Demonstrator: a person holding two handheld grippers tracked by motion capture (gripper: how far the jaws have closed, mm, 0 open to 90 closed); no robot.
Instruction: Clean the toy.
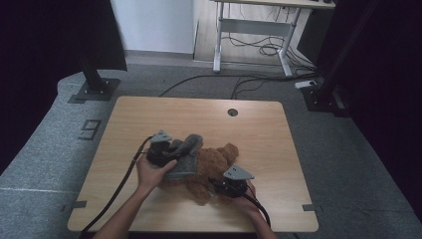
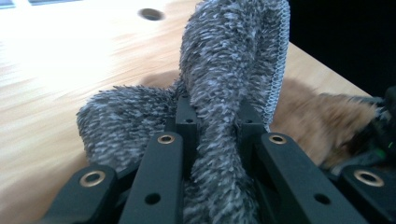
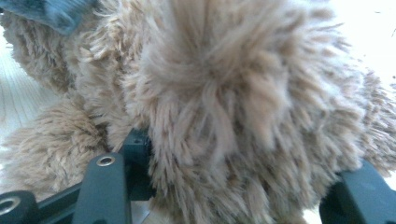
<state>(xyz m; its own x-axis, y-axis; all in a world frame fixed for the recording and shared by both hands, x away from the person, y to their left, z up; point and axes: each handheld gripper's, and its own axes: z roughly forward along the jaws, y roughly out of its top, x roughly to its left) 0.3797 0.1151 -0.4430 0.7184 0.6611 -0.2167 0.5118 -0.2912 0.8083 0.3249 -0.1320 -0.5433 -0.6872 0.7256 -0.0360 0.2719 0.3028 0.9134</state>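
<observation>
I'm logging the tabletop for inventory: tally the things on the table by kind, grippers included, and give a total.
Brown plush toy: 1
Grey fuzzy cloth: 1, pinched in the left gripper
Hand-held grippers: 2, the left gripper and the right gripper, which is closed on the plush toy
Total: 4

Wooden table [image 1: 149, 114], round hole [image 1: 232, 112]; white desk frame [image 1: 259, 30], floor cables [image 1: 249, 79].

Black left gripper [image 1: 171, 152], grey three-cornered plate; brass-ringed screw holes; black trailing cable
</observation>
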